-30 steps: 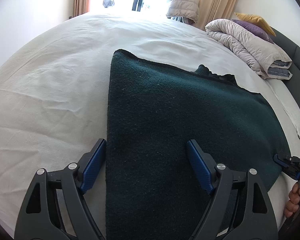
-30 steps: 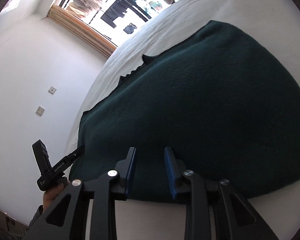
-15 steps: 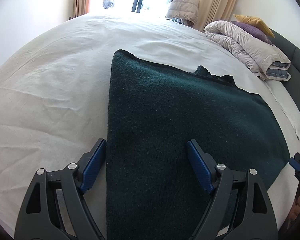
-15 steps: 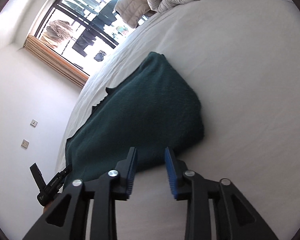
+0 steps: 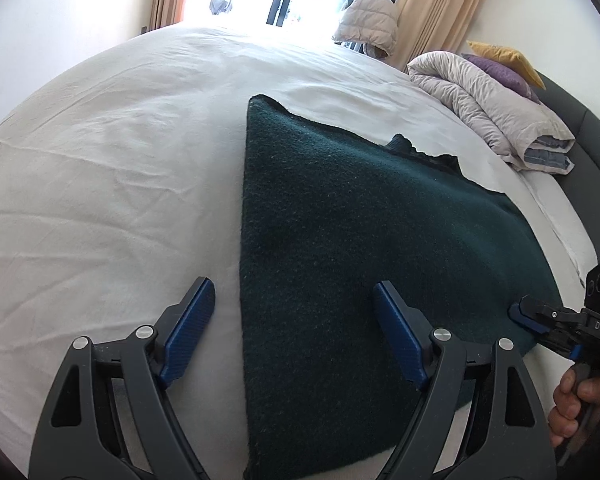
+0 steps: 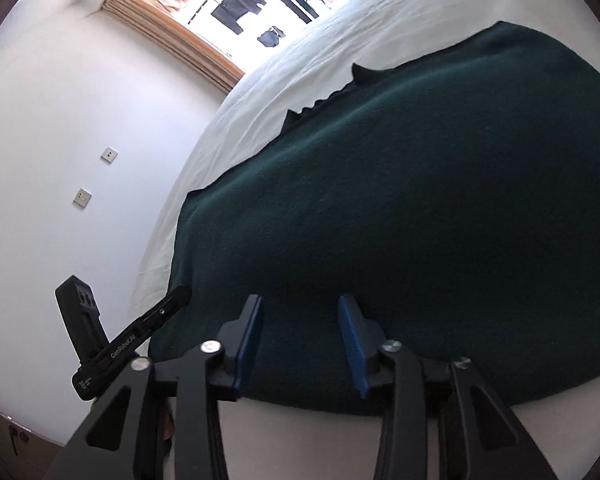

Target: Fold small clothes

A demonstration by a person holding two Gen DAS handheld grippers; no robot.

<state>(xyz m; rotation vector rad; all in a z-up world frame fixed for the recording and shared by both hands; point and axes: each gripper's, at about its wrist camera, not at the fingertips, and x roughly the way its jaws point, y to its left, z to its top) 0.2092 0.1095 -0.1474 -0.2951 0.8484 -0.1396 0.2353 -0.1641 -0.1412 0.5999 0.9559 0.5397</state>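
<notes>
Dark green knit garment lies flat on the white bed, filling the middle of both views. Left tool is spread wide, straddling its near-left edge. Right tool sits part-open, empty, at the bottom hem.

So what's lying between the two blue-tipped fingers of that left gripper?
In the left wrist view, the left gripper straddles the dark green knitted garment's left edge, plus a strip of white bedsheet.
</notes>
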